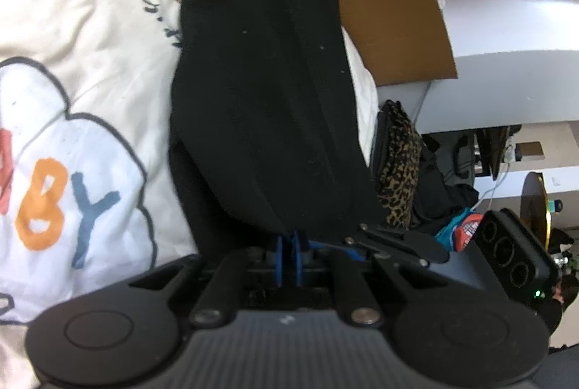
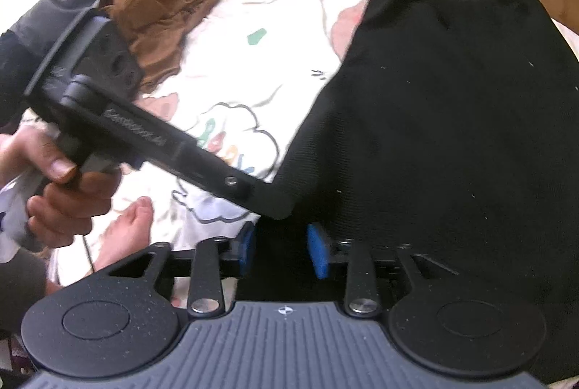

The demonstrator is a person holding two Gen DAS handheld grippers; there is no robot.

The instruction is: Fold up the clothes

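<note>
A black garment (image 1: 264, 92) is spread over a cream printed bedsheet (image 1: 90, 38), beside a cardboard box (image 1: 391, 27). One edge is pinched by the left hand-held gripper (image 1: 289, 255), its jaws closed narrow. The right hand-held gripper (image 2: 282, 249) is seen parted, black cloth between its blue pads (image 2: 318, 253) but ungripped.

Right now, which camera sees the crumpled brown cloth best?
The right wrist view. The crumpled brown cloth lies in plain sight there, on the cream cartoon sheet behind the left gripper's body. The left wrist view shows none of it.
</note>
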